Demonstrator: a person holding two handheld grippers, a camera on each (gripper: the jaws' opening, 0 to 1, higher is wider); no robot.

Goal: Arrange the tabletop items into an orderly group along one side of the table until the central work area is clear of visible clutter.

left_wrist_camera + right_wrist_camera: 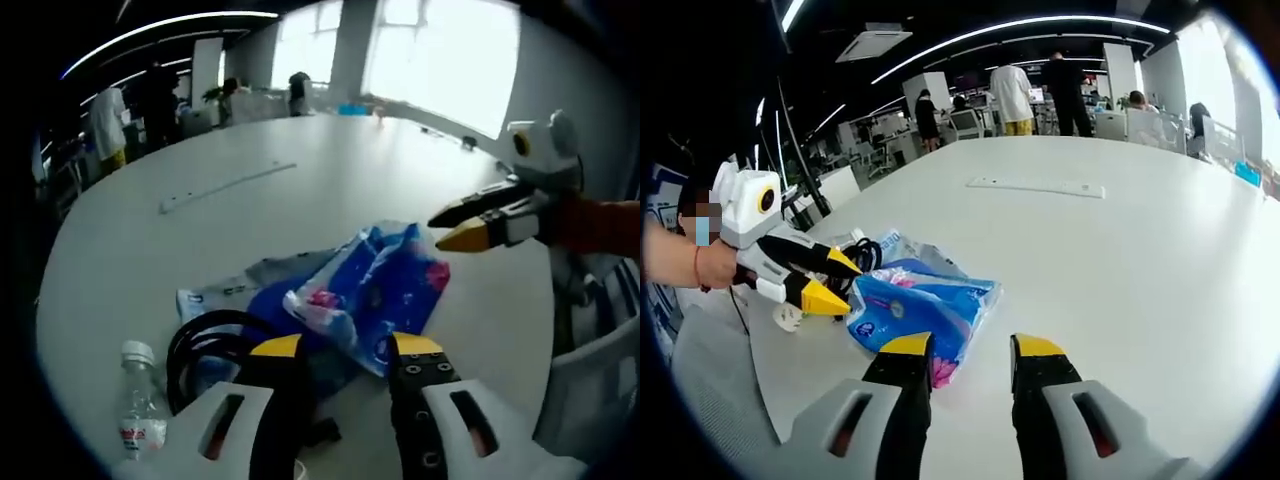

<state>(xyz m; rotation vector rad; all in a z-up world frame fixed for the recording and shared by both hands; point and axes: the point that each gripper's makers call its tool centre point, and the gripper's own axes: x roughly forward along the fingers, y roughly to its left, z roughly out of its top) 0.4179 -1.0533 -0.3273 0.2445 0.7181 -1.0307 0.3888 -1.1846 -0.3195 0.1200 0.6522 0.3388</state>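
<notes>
Left gripper view: crumpled blue plastic bag (375,290).

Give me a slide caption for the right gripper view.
Right gripper open before a blue plastic package on the white table, left gripper alongside.

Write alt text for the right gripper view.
The right gripper hovers open over a white table, beside a blue plastic package. The left gripper, held in a hand, reaches in, open, near a black cable.
</notes>
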